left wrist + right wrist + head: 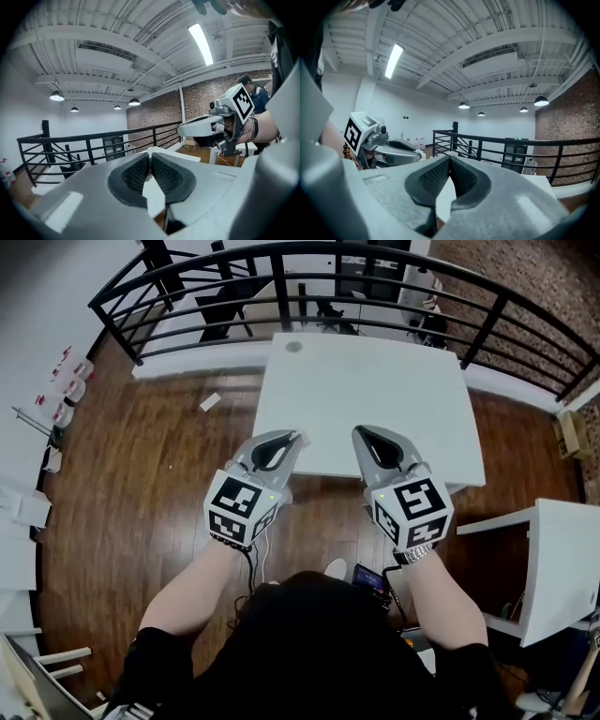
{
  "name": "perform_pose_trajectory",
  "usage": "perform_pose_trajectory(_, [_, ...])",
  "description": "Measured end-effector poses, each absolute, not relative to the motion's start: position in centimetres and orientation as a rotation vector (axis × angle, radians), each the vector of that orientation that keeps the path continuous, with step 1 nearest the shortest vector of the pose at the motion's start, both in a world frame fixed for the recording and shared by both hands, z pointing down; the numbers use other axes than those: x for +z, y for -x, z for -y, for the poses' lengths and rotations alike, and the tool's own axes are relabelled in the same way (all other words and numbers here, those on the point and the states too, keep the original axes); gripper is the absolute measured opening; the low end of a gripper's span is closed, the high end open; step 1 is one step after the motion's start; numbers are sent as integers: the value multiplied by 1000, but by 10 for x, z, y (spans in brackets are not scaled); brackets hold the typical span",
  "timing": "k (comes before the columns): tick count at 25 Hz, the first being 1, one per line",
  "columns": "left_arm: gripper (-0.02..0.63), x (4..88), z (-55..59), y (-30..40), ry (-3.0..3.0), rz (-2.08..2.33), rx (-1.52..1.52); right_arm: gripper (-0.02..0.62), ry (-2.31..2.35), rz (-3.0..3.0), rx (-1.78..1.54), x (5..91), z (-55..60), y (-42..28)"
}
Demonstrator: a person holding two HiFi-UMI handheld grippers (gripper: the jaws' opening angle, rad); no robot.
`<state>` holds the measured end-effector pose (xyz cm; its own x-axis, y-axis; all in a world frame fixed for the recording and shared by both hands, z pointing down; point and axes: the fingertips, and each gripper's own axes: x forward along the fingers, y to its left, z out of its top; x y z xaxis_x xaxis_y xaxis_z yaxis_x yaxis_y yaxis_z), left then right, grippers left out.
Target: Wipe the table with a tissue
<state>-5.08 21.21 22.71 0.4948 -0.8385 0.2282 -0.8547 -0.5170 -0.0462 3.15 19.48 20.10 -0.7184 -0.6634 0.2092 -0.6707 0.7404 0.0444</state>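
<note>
Your left gripper and right gripper: jaws together, empty. Table at 12 o'clock; no tissue seen, so wiping looks unstarted.

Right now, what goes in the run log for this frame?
left gripper: jaws shut, empty | right gripper: jaws shut, empty | white table: no tissue in view | wiping: not started

table ahead | railing behind table | second table right
</note>
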Motion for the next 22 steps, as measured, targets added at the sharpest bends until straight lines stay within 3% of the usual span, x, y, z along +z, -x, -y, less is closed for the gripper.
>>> perform_pose_trajectory(22, [32, 238, -55, 22, -2628, 1480, 427, -9, -984, 2690, 57, 219, -71, -51])
